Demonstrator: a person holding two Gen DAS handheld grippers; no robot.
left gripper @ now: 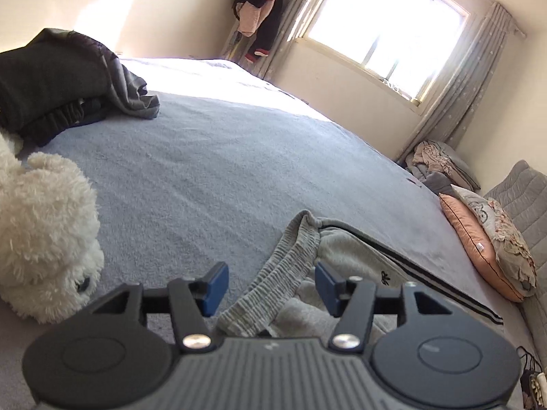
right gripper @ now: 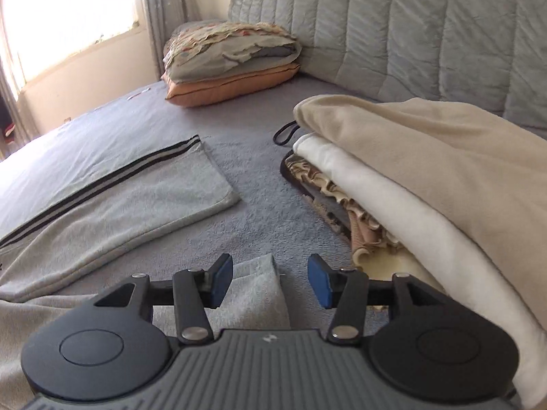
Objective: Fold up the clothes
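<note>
Light grey sweatpants (left gripper: 355, 253) with black side stripes lie on the blue-grey bed cover (left gripper: 222, 171). Their ribbed elastic waistband (left gripper: 290, 242) runs under my left gripper (left gripper: 271, 283), whose blue pads stand apart and press on nothing. In the right wrist view one striped leg (right gripper: 136, 191) lies flat, stretching off to the left. The other leg's end (right gripper: 256, 294) lies below and between the pads of my right gripper (right gripper: 270, 282), which is open and holds nothing.
A white plush toy (left gripper: 44, 232) and a pile of dark clothes (left gripper: 58, 82) sit left of the pants. A stack of beige and white folded clothes (right gripper: 427, 171) lies close on the right. Pillows (right gripper: 232, 68) rest against the padded headboard (right gripper: 410, 34).
</note>
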